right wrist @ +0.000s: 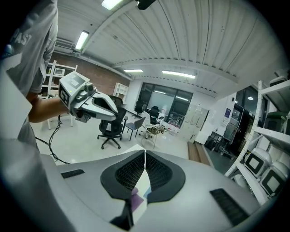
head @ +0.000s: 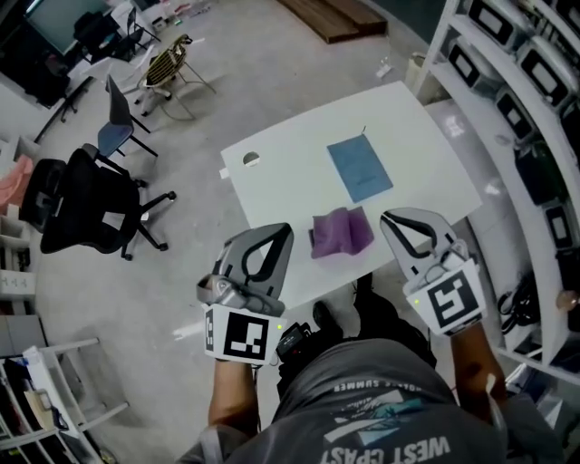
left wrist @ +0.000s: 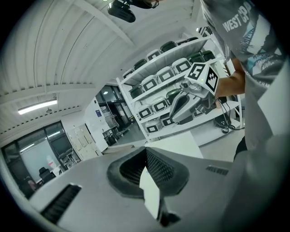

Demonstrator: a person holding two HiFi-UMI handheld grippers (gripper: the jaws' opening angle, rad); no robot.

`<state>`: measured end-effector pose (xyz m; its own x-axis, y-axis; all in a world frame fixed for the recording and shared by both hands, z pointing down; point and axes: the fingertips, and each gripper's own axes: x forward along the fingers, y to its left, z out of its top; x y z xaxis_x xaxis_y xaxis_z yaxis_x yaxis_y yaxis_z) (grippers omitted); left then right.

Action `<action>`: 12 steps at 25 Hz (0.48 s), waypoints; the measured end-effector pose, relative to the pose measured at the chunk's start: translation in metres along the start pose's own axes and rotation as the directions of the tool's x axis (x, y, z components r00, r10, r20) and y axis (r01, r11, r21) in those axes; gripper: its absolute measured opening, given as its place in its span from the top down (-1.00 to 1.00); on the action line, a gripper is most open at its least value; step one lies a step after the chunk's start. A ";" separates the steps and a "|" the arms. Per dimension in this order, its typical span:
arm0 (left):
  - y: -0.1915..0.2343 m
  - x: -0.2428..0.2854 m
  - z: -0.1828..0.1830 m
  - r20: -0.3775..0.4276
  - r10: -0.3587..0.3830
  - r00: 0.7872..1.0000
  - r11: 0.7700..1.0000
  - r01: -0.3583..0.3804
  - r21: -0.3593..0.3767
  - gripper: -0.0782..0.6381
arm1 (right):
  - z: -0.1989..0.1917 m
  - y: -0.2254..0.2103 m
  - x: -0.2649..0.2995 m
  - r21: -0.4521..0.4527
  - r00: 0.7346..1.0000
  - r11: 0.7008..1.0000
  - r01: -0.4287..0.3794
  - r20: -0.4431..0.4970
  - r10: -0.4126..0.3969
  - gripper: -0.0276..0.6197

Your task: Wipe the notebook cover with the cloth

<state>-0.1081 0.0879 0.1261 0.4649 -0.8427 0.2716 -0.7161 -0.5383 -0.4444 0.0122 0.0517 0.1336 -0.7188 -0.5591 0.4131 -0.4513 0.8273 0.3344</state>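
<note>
L tool [head: 283, 232], R tool [head: 390, 220] flank cloth [head: 341, 232] nr table's [head: 281, 181] front edge

The premises are presenting as an open-plan robotics lab or office workspace. Black swivel chairs [head: 86, 204] are standing on a bare grey floor [head: 181, 272] near a dark monitor [head: 50, 23], and a white work table [head: 272, 168] is sitting in the open middle. White shelving [head: 517, 82] along one side is carrying rows of identical white-and-black cases, while strip lights [right wrist: 174, 73] are burning under a ribbed white ceiling, ahead of glass-fronted rooms [right wrist: 165, 102].
</note>
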 end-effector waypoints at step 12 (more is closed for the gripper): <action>0.022 0.028 -0.033 -0.134 0.094 0.986 0.992 -0.104 -0.070 0.77 | -0.026 -0.014 0.069 0.011 0.987 0.987 -0.163 0.005 0.163 0.82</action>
<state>-0.1281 0.0523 0.1522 0.3213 -0.8837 0.3404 -0.7953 -0.4470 -0.4095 -0.0168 0.0003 0.1795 -0.7854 -0.4167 0.4578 -0.3341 0.9079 0.2532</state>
